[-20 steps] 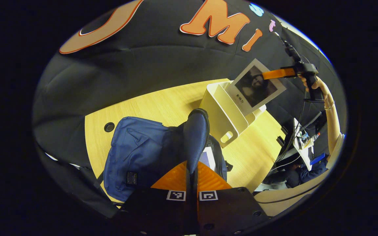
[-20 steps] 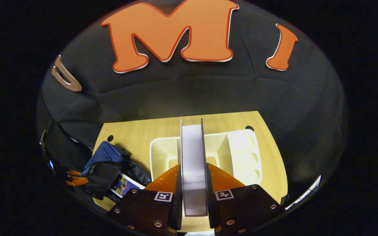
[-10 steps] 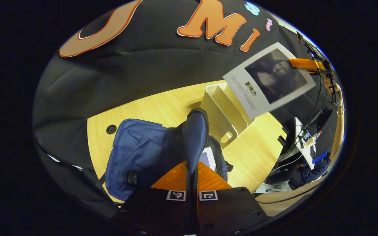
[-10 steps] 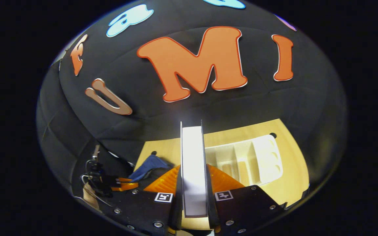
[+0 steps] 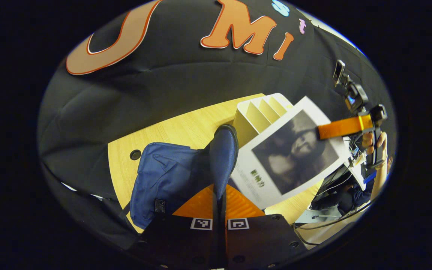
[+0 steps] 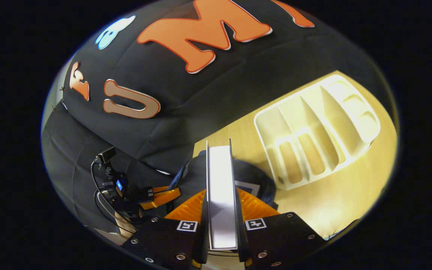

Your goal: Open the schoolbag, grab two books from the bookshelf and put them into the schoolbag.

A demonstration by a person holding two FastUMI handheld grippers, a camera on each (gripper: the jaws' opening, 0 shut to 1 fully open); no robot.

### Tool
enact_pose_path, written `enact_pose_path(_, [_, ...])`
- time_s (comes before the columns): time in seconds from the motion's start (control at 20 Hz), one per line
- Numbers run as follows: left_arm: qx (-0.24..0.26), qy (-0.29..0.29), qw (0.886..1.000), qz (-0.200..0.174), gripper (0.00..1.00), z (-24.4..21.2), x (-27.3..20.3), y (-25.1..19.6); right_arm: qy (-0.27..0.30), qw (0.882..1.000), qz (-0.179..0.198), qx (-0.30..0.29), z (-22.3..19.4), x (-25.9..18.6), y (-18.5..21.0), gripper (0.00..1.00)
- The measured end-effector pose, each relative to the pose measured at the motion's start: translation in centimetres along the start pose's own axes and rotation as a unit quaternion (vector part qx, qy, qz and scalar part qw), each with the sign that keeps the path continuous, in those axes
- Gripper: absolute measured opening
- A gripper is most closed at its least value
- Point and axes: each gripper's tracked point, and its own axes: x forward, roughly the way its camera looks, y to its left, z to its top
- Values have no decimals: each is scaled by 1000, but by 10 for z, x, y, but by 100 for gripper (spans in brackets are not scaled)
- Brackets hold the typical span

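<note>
Book [image 5: 293, 153], a flat white-bordered rectangle with a dark cover picture, hangs tilted over the open blue fabric schoolbag [image 5: 163, 176], clamped by the right gripper [image 6: 221, 210]; left gripper [image 5: 219, 198] pinches the bag's padded flap beside the ribbed cream bookshelf [image 6: 313, 131].

At the bottom of the left gripper view the left gripper [image 5: 219, 195] is clamped on the raised flap [image 5: 222, 157] of the blue schoolbag [image 5: 167, 180], which lies on the wooden table [image 5: 171, 131] — the flap stands up between the two fingers. Farther off, the right gripper [image 5: 338, 128], held in a hand [image 5: 374, 141], grips a white-bordered book [image 5: 289, 153] with a dark cover picture, tilted above the bag's open side and in front of the white bookshelf [image 5: 259, 110]
</note>
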Motion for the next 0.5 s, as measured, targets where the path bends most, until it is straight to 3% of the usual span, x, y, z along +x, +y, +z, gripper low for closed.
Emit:
enact_pose_path(0.15, [5, 1, 1000, -3, 1, 2, 0, -4, -20, 999, -2, 41, -17, 31, -14, 31])
enact_pose_path(0.3, [13, 3, 1000, -8, 1, 5, 1, -11, -38, 995, 20, 90, -29, 56, -18, 31])
enact_pose_path(0.5, [31, 4, 999, -10, 1, 12, 1, -19, -62, 991, 41, 108, -45, 92, -17, 31])
